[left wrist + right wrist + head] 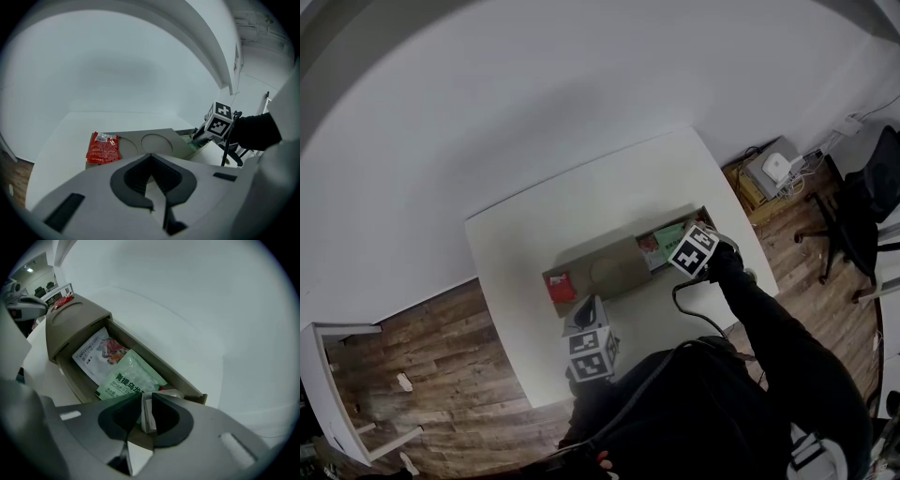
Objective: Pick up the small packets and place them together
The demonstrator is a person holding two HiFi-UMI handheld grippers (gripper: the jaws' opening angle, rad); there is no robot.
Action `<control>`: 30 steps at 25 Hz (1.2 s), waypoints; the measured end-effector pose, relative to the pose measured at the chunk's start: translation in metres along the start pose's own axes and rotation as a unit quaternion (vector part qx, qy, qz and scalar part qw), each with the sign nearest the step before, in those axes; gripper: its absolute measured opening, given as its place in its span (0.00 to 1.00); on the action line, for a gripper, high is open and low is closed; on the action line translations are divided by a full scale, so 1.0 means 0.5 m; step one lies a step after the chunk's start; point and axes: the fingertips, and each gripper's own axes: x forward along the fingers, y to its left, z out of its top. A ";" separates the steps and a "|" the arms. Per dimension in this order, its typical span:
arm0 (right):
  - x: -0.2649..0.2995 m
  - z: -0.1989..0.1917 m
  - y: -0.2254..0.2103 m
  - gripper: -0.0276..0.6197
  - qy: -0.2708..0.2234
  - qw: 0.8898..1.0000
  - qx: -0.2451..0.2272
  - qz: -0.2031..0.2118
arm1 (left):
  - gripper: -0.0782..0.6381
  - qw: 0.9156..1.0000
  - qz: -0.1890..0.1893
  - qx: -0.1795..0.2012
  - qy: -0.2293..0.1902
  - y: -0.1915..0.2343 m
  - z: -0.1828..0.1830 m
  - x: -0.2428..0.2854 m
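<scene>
Right gripper: your fingers pinch a small silver packet edge-on.
Just beyond them: green packet and white packet, in the open tray.
Left gripper: your fingers are closed and empty; red packet lies ahead, left of them.

White table — tan tray lies flat directly on it, near centre.

We see a red packet; a beige tray; a pale green packet with dark green print; a white packet with a red picture; a silvery packet; a white table; a black-and-white marker cube.
</scene>
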 end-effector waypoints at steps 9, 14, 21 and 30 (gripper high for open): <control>-0.012 0.009 -0.020 0.06 -0.041 0.999 0.024 -0.004 | 0.11 1.000 0.000 0.003 0.000 0.002 0.002 0.002; -0.038 0.019 -0.038 0.06 -0.072 0.997 0.033 -0.011 | 0.11 1.000 0.002 0.003 0.001 0.006 0.001 0.004; -0.084 0.024 -0.060 0.06 -0.098 0.995 0.026 -0.024 | 0.11 1.000 0.002 0.006 0.005 0.000 -0.001 0.011; -0.164 0.056 -0.059 0.05 -0.145 0.989 0.007 -0.037 | 0.11 1.000 0.010 0.010 0.008 -0.005 0.003 0.011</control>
